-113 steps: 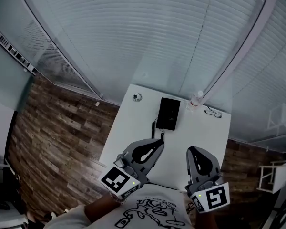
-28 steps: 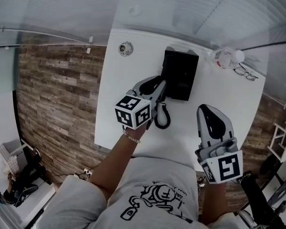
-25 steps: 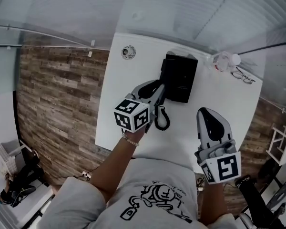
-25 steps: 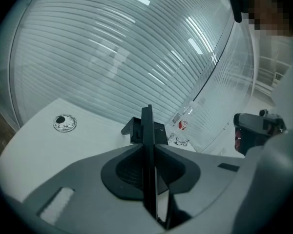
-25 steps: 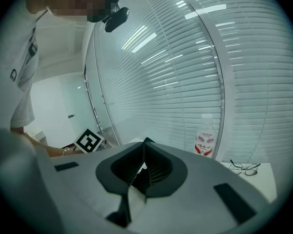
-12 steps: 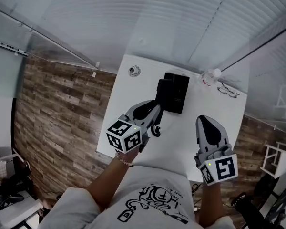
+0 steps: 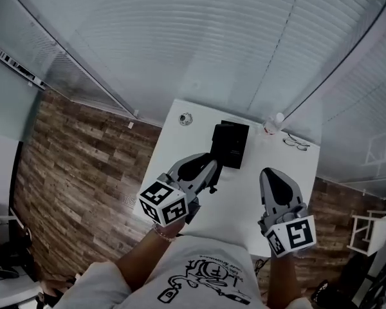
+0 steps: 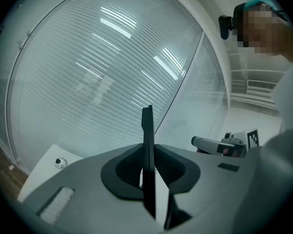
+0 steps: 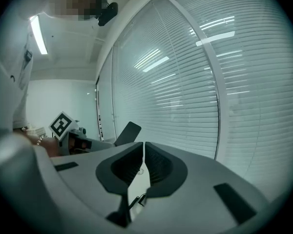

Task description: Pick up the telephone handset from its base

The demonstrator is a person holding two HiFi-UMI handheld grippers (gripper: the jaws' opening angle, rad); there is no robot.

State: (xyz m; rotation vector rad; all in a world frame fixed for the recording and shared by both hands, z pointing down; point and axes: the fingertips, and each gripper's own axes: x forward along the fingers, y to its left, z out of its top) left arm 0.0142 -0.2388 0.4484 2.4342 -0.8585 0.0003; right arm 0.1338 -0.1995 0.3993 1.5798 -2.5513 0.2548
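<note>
The black telephone base [image 7: 236, 148] lies on the white table [image 7: 270, 198]. My left gripper [image 7: 209, 167] is shut on the black handset [image 7: 220, 138], which hangs lifted above the base's left side. In the left gripper view the handset [image 8: 147, 140] shows edge-on as a thin slab clamped between the jaws. Its coiled cord [image 7: 212, 188] hangs below. My right gripper [image 7: 271, 172] hovers to the right, jaws together with nothing between them. The right gripper view shows the handset [image 9: 128, 132] sticking up from the left gripper [image 9: 75, 139].
A clear bottle [image 7: 271, 123] and a pair of glasses [image 7: 296, 143] lie at the table's far right corner. A small round object [image 7: 185, 118] sits at the far left corner. Glass walls with blinds stand behind the table. Wood floor [image 7: 83, 172] lies to the left.
Both grippers have risen well above the table. The handset has come up off the base in the left gripper. The head view has tilted toward the blinds.
</note>
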